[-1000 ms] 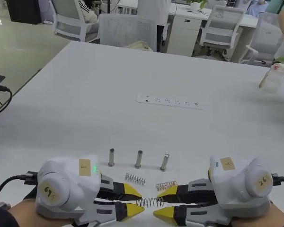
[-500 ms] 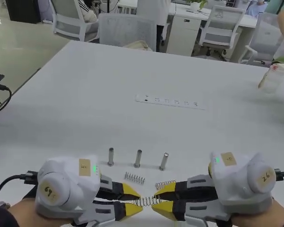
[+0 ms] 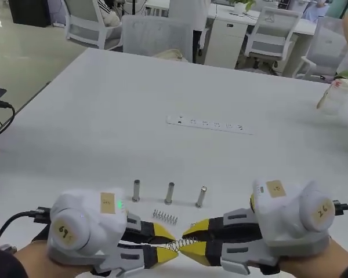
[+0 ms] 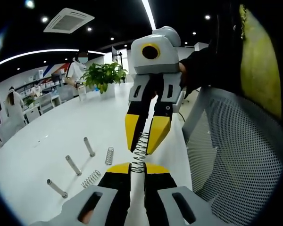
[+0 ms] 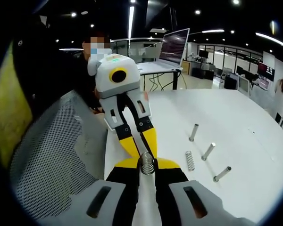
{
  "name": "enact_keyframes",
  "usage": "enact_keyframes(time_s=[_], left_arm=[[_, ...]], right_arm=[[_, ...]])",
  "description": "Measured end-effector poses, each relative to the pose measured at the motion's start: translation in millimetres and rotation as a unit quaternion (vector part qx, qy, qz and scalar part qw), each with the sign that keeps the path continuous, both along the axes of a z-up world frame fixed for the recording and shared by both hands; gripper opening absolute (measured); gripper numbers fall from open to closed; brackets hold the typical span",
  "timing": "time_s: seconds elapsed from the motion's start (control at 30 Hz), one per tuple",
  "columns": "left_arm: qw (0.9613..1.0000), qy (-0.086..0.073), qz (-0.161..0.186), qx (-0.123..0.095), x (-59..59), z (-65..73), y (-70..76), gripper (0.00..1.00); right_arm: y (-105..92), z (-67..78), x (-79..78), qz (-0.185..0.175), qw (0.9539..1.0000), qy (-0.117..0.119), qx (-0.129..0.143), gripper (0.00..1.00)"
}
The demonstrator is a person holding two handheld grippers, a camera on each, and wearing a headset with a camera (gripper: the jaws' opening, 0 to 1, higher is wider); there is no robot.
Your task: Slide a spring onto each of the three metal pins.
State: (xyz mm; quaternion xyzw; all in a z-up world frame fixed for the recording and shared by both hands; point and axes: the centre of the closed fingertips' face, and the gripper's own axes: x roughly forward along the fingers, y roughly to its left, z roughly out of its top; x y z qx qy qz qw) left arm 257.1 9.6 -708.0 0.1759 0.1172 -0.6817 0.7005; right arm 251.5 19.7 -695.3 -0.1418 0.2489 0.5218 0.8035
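In the head view, the left gripper [image 3: 167, 244] and the right gripper [image 3: 189, 241] are being held tip to tip, low over the white table [image 3: 104, 116]. A held spring [image 3: 175, 245] is being pinched between them, one end in each pair of jaws, and it is lying roughly level across the small gap. "69" is being displayed in handwriting on the round end of the left gripper and "26" on that of the right. A yellow sticker is being carried on top of each, its writing too small to be read. Just beyond the tips, a loose spring [image 3: 164, 218] is lying on the table. Behind it three metal pins are standing in a row: the left pin [image 3: 136, 190], the middle pin [image 3: 169, 193] and the right pin [image 3: 201, 197]. A white power strip [image 3: 209, 124] is lying farther back.

In the left gripper view, its own jaws are being pressed almost together on one end of the held spring, which is running up between the yellow tips of the right gripper. A second loose spring [image 4: 109, 155] is lying on the table near the pins.

In the right gripper view, the jaws are being pressed onto the other end of the held spring, which is being seen end-on between them. The left gripper's tips are meeting it from beyond.
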Motion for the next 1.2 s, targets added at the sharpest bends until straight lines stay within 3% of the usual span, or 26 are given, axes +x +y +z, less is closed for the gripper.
enact_keyframes(time_s=[0.23, 0.3, 0.9, 1.03, 1.2], left_arm=[[1.0, 0.004, 0.002, -0.006, 0.8, 1.9, -0.9, 0.02], [0.9998, 0.013, 0.006, -0.014, 2.0, 3.7, -0.8, 0.02], [0.9996, 0.012, 0.001, -0.026, 0.7, 7.5, -2.1, 0.02], [0.9997, 0.008, -0.001, -0.024, 0.0, 6.7, -2.2, 0.02], [0.9998, 0.017, 0.001, -0.013, -0.8, 2.2, -2.0, 0.03]], right_arm=[[1.1, -0.9, 1.5, 0.002, 1.0, 0.002, -0.003, 0.09], [1.9, -0.6, 2.9, 0.002, 1.0, 0.002, -0.001, 0.09], [4.1, -0.7, 2.3, 0.004, 0.9999, 0.014, -0.002, 0.09], [5.1, -1.1, 2.1, 0.003, 0.9996, 0.024, -0.012, 0.09], [6.9, -6.4, 0.6, 0.012, 0.9984, 0.038, -0.04, 0.08]])
